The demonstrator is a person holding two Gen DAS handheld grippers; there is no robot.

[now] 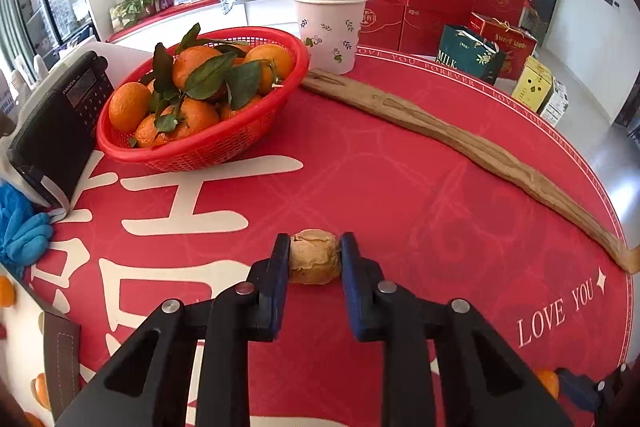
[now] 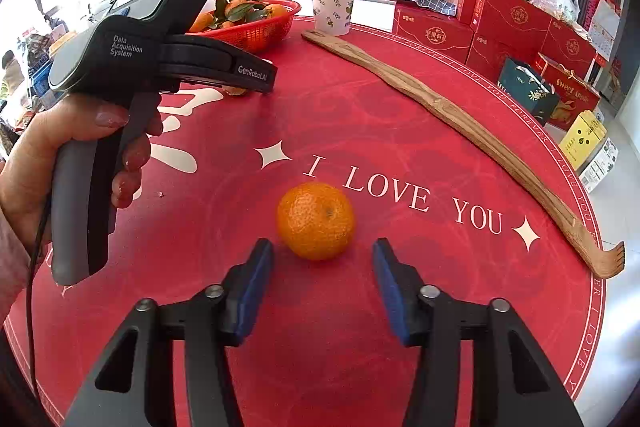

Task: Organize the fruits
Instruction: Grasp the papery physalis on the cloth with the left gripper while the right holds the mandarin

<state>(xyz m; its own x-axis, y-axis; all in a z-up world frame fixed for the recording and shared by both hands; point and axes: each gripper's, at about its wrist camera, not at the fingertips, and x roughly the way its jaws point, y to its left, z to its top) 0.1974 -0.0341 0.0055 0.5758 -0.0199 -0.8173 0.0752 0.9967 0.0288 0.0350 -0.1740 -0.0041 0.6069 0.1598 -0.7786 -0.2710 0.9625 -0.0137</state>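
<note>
Just at 12 o'clock of the open right claw (image 2: 323,283) sits an orange (image 2: 316,221); left claw (image 1: 315,259) grips a tan lump (image 1: 315,257).

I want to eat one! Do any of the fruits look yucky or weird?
Yes. The fruit pinched in the left gripper is pale brown, dull and wrinkled, unlike the bright mandarin ahead of the right gripper and those in the red basket.

On your desk (image 1: 400,187), the basket (image 1: 208,151) of mandarins (image 1: 128,105) sits far left, the radio (image 1: 52,131) left of it, the cup (image 1: 330,27) right behind. The back scratcher (image 1: 460,139) runs far-to-near along the right. A lone mandarin (image 2: 316,221) lies near, before your right claw (image 2: 322,291).
</note>
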